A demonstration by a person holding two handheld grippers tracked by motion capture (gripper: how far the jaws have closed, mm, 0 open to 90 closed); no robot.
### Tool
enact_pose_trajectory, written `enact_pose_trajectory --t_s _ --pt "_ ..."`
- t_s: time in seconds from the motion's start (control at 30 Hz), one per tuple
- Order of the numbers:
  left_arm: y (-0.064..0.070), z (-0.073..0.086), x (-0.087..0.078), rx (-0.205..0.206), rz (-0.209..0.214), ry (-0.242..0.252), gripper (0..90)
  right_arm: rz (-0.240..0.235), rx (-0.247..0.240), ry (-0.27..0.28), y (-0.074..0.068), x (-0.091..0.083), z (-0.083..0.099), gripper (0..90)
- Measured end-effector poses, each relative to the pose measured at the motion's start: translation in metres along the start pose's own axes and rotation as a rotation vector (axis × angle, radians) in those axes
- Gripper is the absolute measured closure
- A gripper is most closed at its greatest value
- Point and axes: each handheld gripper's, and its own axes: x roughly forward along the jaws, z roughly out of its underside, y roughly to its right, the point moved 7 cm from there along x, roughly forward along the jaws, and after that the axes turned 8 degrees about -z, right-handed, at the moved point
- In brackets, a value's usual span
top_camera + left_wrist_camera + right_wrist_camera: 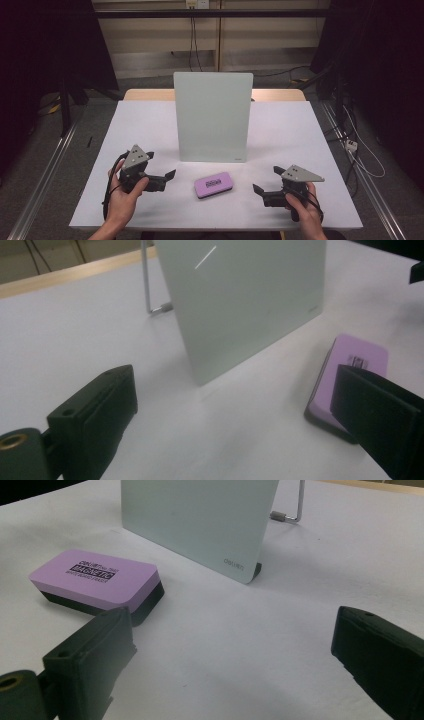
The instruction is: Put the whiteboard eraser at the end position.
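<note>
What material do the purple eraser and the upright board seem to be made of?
The purple eraser looks like smooth matte plastic on top, with a printed label, over a dark layer underneath, perhaps felt; its texture is too blurred to tell. The upright board looks like pale glass or glossy coated panel: it reflects a bright line in the left gripper view. Its stand looks like metal rod.

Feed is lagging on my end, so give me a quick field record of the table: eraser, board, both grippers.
eraser: purple eraser with black base, lying flat on the white table, in front of the board, between the two grippers
board: pale glass board, standing upright on a metal stand, surface blank
left gripper: left gripper open, holding nothing, apart from the eraser
right gripper: right gripper open, holding nothing, apart from the eraser
contact: none with eraser or board
</note>
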Motion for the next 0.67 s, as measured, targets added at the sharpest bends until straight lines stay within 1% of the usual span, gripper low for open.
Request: enact_pose_trajectory --t_s 0.1,0.2,0.23,0.27,0.3,0.37,0.4,0.47,0.5,0.53,0.63,0.67 --pt "-0.006 0.010 -0.003 -0.041 -0.009 -0.005 4.7 0.000 -0.001 0.000 0.000 0.000 0.000 3.2" --pt "-0.011 0.018 -0.006 -0.060 -0.021 -0.012 4.7 0.001 0.003 0.001 0.000 0.000 0.000 3.2" --pt "-0.010 0.020 -0.007 -0.080 -0.021 -0.015 4.7 0.000 0.001 -0.002 0.000 0.000 0.000 3.2" --pt "-0.010 0.022 -0.007 -0.092 -0.025 -0.012 4.6 0.001 0.002 -0.002 0.000 0.000 0.000 3.2" --pt "-0.009 0.024 -0.006 -0.096 -0.021 -0.004 4.4 0.002 0.001 -0.002 0.000 0.001 0.000 3.2" --pt "-0.008 0.031 -0.005 -0.101 -0.022 -0.005 4.4 0.001 -0.001 -0.002 0.000 0.001 0.000 3.3" --pt "-0.007 0.034 -0.006 -0.113 -0.020 -0.005 5.0 -0.001 -0.003 -0.002 0.000 0.001 0.000 3.3" --pt "-0.010 0.037 -0.009 -0.128 -0.039 0.006 4.5 -0.004 -0.002 -0.001 -0.001 0.000 0.000 3.3" --pt "-0.013 0.037 -0.011 -0.133 -0.038 0.004 4.5 -0.004 -0.001 -0.001 -0.001 0.000 0.000 3.2" --pt "-0.015 0.037 -0.012 -0.147 -0.034 0.009 4.5 -0.002 0.001 0.000 0.000 0.000 0.001 3.2" --pt "-0.020 0.036 -0.015 -0.130 -0.061 0.028 4.5 -0.001 0.000 -0.003 0.000 0.001 0.001 3.2" --pt "-0.020 0.036 -0.016 -0.133 -0.056 0.030 4.5 -0.001 0.000 -0.002 0.000 0.001 0.000 3.2"
